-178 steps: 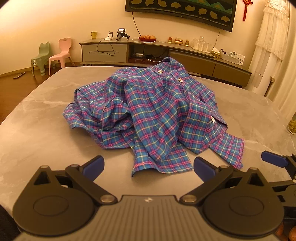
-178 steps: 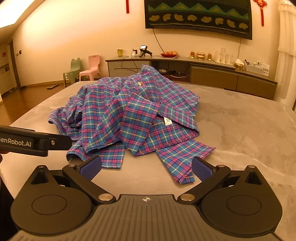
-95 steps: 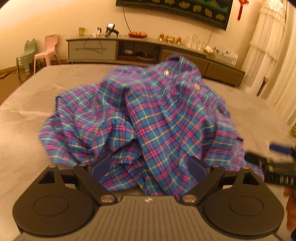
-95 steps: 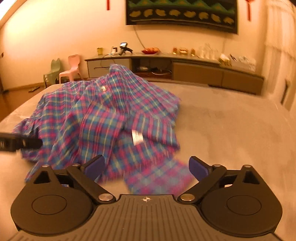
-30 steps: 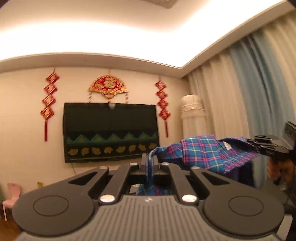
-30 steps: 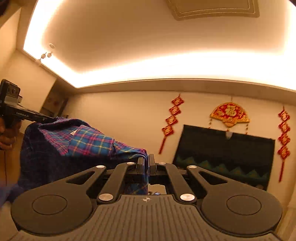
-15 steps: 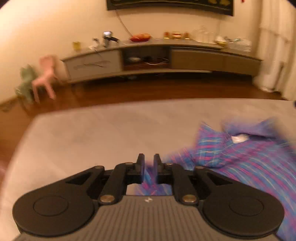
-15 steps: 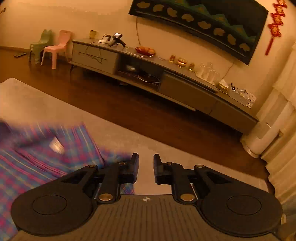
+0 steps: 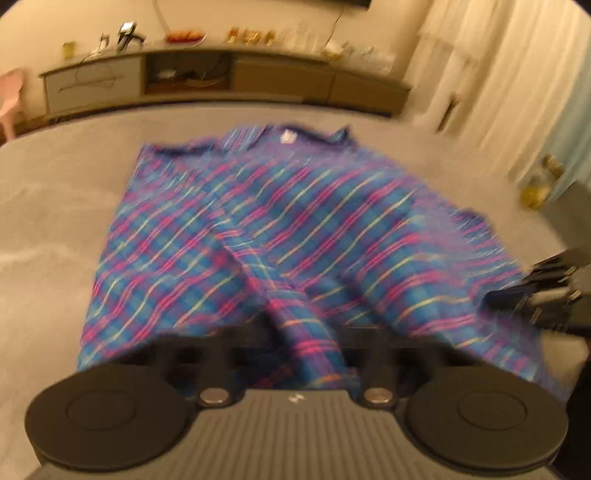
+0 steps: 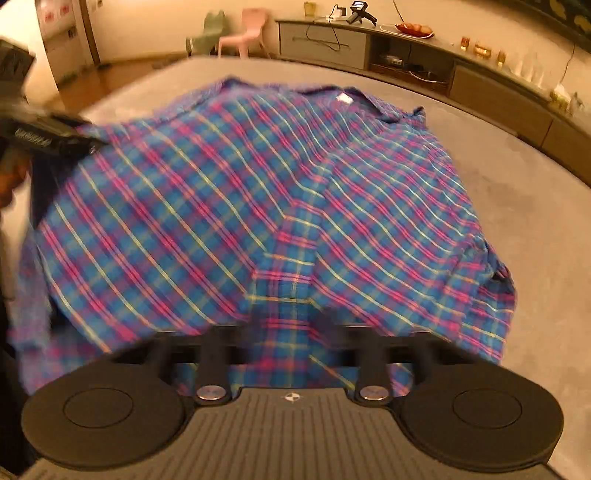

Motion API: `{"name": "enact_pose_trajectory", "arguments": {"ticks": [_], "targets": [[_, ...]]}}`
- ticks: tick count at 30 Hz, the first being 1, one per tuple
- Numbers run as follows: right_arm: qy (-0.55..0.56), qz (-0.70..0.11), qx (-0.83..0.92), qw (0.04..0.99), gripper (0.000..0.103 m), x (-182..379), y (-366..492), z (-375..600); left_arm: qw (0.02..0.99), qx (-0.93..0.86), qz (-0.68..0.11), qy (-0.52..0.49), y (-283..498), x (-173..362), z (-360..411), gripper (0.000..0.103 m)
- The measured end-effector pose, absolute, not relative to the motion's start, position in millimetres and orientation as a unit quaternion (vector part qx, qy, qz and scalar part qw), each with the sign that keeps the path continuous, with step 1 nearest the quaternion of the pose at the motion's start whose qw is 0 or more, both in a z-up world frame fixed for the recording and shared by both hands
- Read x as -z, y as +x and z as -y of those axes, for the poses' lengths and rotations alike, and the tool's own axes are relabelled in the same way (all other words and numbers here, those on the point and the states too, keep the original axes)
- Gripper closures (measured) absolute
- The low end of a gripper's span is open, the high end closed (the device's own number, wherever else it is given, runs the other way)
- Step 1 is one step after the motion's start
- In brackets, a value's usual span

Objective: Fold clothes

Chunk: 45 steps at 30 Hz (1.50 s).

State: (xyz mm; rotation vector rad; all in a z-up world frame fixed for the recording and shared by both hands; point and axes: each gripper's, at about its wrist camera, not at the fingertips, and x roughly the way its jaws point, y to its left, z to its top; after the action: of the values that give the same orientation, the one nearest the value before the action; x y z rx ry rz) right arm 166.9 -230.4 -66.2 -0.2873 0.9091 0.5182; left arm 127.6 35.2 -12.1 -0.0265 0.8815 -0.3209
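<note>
A blue, pink and yellow plaid shirt (image 9: 280, 221) is spread over the grey table (image 9: 55, 206), collar and white label at the far end. It also shows in the right wrist view (image 10: 258, 192). My left gripper (image 9: 303, 332) is shut on the shirt's near hem; cloth drapes over its fingers. My right gripper (image 10: 291, 321) is shut on the near hem too, fingers covered by cloth. Each gripper shows at the edge of the other's view: the right one (image 9: 535, 295), the left one (image 10: 48, 136). The left view is blurred.
A long low cabinet (image 10: 424, 62) with small items on top runs along the far wall. A pink chair (image 10: 247, 31) and a green chair (image 10: 210, 33) stand on the floor beyond the table. Curtains (image 9: 498, 85) hang at the right.
The shirt was a heap, was lifted high by both grippers, then swung down. It now lies spread out on the table, both grippers pulled back at the near hem.
</note>
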Motion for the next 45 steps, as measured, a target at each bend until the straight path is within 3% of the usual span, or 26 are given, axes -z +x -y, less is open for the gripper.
{"name": "enact_pose_trajectory", "arguments": {"ticks": [2, 8, 10, 11, 12, 13, 14, 15, 17, 18, 19, 20, 21, 22, 30, 32, 34, 35, 37, 39, 41, 44, 45], "targets": [[-0.146, -0.409, -0.224, 0.873, 0.103, 42.4, 171.5, 245.3, 0.897, 0.145, -0.418, -0.012, 116.0, 8.0, -44.7, 0.102], [-0.112, -0.349, -0.087, 0.926, 0.103, -17.6, 193.3, 330.2, 0.932, -0.026, -0.360, -0.041, 136.9, -51.9, -172.6, 0.101], [-0.075, -0.350, -0.069, 0.931, 0.101, -23.4, 198.9, 345.1, 0.928, -0.078, -0.357, -0.074, 144.4, -59.9, -207.1, 0.091], [-0.068, -0.363, -0.098, 0.924, 0.099, -16.8, 191.3, 333.2, 0.928, -0.075, -0.356, -0.081, 141.1, -61.1, -208.1, 0.079], [-0.066, -0.380, -0.139, 0.912, 0.074, -6.9, 180.1, 314.5, 0.929, -0.063, -0.354, -0.084, 135.6, -61.5, -203.9, 0.070], [-0.064, -0.396, -0.180, 0.898, 0.033, 3.0, 168.9, 295.8, 0.930, -0.051, -0.352, -0.088, 130.1, -61.9, -199.8, 0.065], [-0.061, -0.411, -0.221, 0.882, 0.022, 13.0, 157.7, 277.0, 0.931, -0.038, -0.351, -0.091, 124.6, -62.3, -195.6, 0.057], [-0.069, -0.420, -0.235, 0.874, 0.017, 21.9, 153.6, 265.6, 0.930, -0.017, -0.358, -0.083, 120.5, -56.8, -182.7, 0.055], [-0.092, -0.433, -0.243, 0.863, 0.018, 39.0, 150.4, 247.7, 0.923, 0.034, -0.378, -0.059, 113.0, -41.9, -151.4, 0.054], [-0.103, -0.439, -0.247, 0.858, 0.024, 47.5, 148.8, 238.7, 0.919, 0.059, -0.387, -0.047, 109.3, -34.5, -135.7, 0.054], [-0.114, -0.445, -0.251, 0.852, 0.042, 56.1, 147.2, 229.8, 0.914, 0.084, -0.396, -0.035, 105.5, -27.0, -120.0, 0.054], [-0.126, -0.452, -0.255, 0.846, 0.048, 64.6, 145.6, 220.8, 0.908, 0.108, -0.404, -0.022, 101.8, -19.5, -104.3, 0.054], [-0.137, -0.458, -0.258, 0.840, 0.080, 73.2, 143.9, 211.9, 0.901, 0.133, -0.413, -0.010, 98.1, -12.1, -88.7, 0.055], [-0.147, -0.454, -0.259, 0.840, 0.101, 71.1, 147.2, 209.2, 0.897, 0.136, -0.420, 0.000, 100.4, -2.1, -81.3, 0.055], [-0.224, -0.361, -0.189, 0.885, 0.100, 25.9, 182.3, 219.9, 0.885, 0.071, -0.461, -0.013, 136.8, 27.1, -115.4, 0.055], [-0.241, -0.337, -0.173, 0.894, 0.089, 18.9, 193.8, 220.5, 0.892, 0.080, -0.445, 0.014, 143.2, 13.8, -116.8, 0.056], [-0.258, -0.313, -0.155, 0.901, 0.070, 11.9, 205.3, 221.2, 0.904, 0.097, -0.412, 0.060, 154.1, -5.4, -109.2, 0.056], [-0.266, -0.301, -0.147, 0.904, 0.065, 8.4, 211.0, 221.5, 0.909, 0.105, -0.395, 0.083, 159.5, -15.0, -105.4, 0.053], [-0.283, -0.277, -0.130, 0.909, 0.047, 1.3, 222.5, 222.2, 0.912, 0.123, -0.365, 0.139, 176.1, -24.6, -91.6, 0.048], [-0.299, -0.252, -0.112, 0.913, 0.039, -5.7, 233.9, 222.8, 0.906, 0.144, -0.340, 0.208, 202.0, -18.5, -67.7, 0.048], [-0.328, -0.232, -0.111, 0.909, 0.039, -1.4, 251.8, 215.6, 0.894, 0.164, -0.314, 0.276, 227.9, -12.3, -43.7, 0.049], [-0.401, -0.211, -0.149, 0.879, 0.039, 33.9, 294.9, 184.7, 0.867, 0.178, -0.287, 0.365, 272.3, 12.3, -18.1, 0.083], [-0.424, -0.204, -0.162, 0.867, 0.039, 45.7, 309.2, 174.3, 0.863, 0.182, -0.286, 0.376, 287.3, 21.7, -15.3, 0.086]]}}
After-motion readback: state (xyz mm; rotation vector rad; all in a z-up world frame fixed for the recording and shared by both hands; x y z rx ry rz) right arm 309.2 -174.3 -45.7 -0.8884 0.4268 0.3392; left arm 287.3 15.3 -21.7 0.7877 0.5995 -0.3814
